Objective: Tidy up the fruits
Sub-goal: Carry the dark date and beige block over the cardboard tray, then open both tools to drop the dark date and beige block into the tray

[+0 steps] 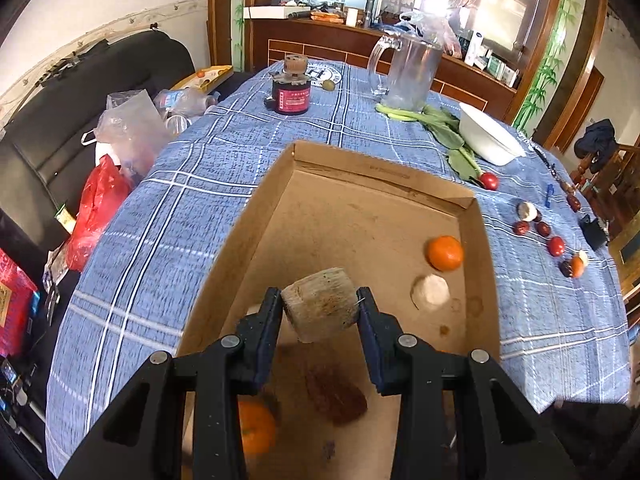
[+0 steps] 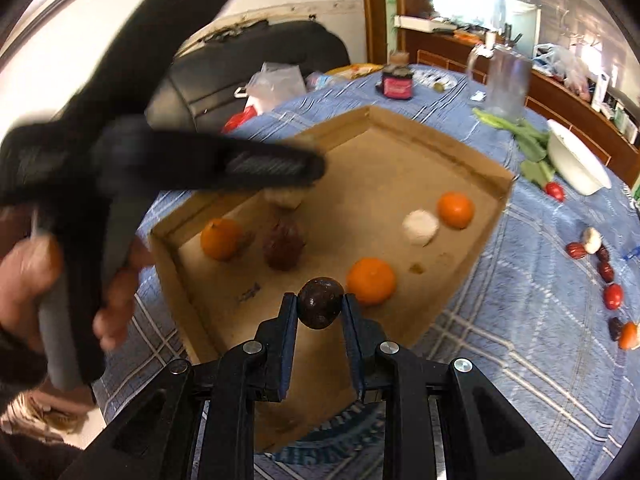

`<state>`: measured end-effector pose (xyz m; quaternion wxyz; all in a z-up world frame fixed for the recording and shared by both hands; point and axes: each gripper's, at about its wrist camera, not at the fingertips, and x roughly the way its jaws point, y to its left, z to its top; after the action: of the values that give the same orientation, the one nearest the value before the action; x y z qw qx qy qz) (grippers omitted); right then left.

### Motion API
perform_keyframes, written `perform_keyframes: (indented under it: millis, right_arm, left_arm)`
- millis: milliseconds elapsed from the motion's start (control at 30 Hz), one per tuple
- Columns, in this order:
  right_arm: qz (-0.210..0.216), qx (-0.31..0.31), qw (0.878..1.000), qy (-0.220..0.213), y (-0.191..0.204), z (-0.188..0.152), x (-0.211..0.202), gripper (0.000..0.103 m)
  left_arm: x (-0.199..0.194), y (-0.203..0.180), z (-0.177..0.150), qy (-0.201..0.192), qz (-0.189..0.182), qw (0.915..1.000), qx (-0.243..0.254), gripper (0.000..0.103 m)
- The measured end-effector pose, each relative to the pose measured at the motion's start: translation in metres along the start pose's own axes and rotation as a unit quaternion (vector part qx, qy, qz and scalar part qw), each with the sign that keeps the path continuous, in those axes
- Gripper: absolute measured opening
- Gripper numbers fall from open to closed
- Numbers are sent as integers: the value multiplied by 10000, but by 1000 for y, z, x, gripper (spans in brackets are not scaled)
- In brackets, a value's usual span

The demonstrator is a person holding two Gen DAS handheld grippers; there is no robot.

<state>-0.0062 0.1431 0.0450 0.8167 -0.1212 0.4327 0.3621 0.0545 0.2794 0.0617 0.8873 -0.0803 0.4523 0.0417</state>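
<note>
Left wrist view: the left gripper [image 1: 320,308] is clenched on a pale beige, stubby, cut-ended chunk [image 1: 321,305]. The chunk is held in the air over the near half of the shallow brown cardboard tray [image 1: 372,170], which sits on the table with the blue checked cloth [image 1: 208,184]. The long side of the chunk runs across, from one pad to the other.

In the right wrist view, the right gripper [image 2: 320,309] is clenched on a small, round, dark brown fruit [image 2: 320,308]. It is held above the near edge of the tray, just beside a round orange tangerine [image 2: 371,281].

The drop is judged to be straight down for both. The left gripper is seen deeper in, by the tray's left wall; the right one is nearer the front edge.

A white round lump [image 1: 431,293] lies touching another tangerine near the far right corner. A dark red, bumpy fruit [image 2: 283,245] lies in the middle.

The left gripper is blurred in the right wrist view. What the chunk is cannot be told.
</note>
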Motion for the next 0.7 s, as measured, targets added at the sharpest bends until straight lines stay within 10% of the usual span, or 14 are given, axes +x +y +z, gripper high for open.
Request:
perform_keyframes:
  millis: [700]
  right_arm:
    - [-32, -33, 9991, 433, 3, 0, 33, 25]
  left_arm:
    - [58, 7, 18, 622, 103, 9980, -103, 37]
